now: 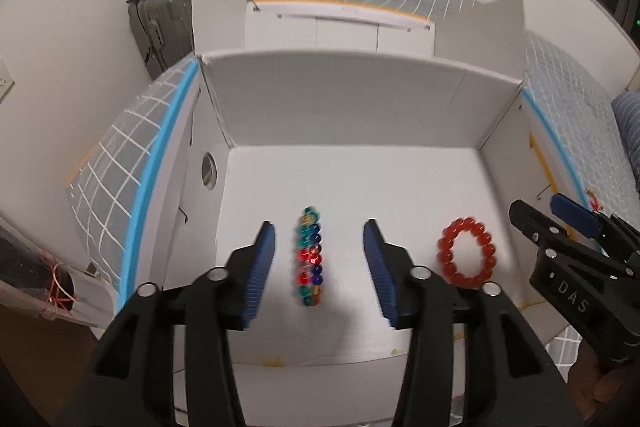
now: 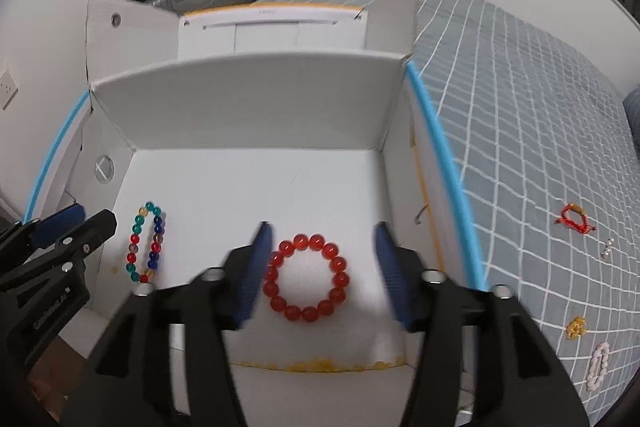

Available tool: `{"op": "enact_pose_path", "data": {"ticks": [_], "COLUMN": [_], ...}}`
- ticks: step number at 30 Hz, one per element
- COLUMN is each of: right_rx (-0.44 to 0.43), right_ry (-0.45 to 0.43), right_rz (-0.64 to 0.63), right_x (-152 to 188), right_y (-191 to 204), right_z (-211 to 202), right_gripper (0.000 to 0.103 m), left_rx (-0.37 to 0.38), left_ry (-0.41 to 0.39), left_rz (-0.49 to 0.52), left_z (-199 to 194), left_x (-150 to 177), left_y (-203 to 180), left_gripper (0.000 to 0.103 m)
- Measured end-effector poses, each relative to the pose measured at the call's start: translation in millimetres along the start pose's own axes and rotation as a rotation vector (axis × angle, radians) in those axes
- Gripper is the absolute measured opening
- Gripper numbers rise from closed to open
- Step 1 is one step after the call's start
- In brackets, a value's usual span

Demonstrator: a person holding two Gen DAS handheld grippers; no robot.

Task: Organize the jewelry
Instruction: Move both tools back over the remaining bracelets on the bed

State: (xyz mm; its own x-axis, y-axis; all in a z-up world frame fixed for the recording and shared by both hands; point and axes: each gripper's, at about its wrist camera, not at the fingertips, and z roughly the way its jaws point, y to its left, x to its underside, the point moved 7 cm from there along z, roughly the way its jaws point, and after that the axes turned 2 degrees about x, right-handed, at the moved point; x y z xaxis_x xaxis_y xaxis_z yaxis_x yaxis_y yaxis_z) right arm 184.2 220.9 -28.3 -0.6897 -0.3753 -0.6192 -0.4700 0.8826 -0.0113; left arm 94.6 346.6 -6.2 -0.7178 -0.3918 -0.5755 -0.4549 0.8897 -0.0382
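Left wrist view: the left gripper (image 1: 319, 267) hangs over a white cardboard box (image 1: 360, 99) on a bed, its blue-padded jaws spread wide and holding nothing. A multicoloured bead bracelet (image 1: 310, 255) lies flat on the box floor between them, touching neither. A red bead bracelet (image 1: 467, 255) lies beside it to the right.

Right wrist view: the right gripper (image 2: 325, 269) is likewise wide open, straddling that red bracelet. On the checked bedspread (image 2: 520, 107) outside the box lie a red cord bracelet (image 2: 575, 219), a yellow bead piece (image 2: 576, 327) and a pink bracelet (image 2: 598, 367).
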Motion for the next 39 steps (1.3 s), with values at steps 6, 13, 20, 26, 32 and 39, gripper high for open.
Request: {"op": "enact_pose_path", "data": {"ticks": [6,13,20,26,32,39], "right_rx": [0.021,0.09,0.143,0.198,0.245,0.285], "right_ry": [-0.058,-0.096,-0.101,-0.081,-0.043,-0.022], "right_rz": [0.045,0.081,0.139,0.2,0.248,0.309], "right_x": [-6,1,22,49,80,112], "right_y": [-30,-81,-148,-202,-248,-299], "right_z": [-29,-60,-84,-93,-96,-103], "right_gripper": [0.08,0.089,0.089,0.089,0.089,0.089], "left_rx": [0.033,0.092,0.139,0.196,0.241,0.275], "left_ry": [-0.072,-0.118,-0.148,-0.138,-0.118,-0.107], "left_rz": [0.003,0.042,0.125,0.202,0.254,0.331], "left_z": [-24,-43,-56,-57,-53,-52], "left_x": [-12,-15,-9,1,13,34], "left_y": [-18,-62,-118,-174,-224,-276], "left_gripper": [0.075,0.091,0.097,0.097,0.097,0.097]}}
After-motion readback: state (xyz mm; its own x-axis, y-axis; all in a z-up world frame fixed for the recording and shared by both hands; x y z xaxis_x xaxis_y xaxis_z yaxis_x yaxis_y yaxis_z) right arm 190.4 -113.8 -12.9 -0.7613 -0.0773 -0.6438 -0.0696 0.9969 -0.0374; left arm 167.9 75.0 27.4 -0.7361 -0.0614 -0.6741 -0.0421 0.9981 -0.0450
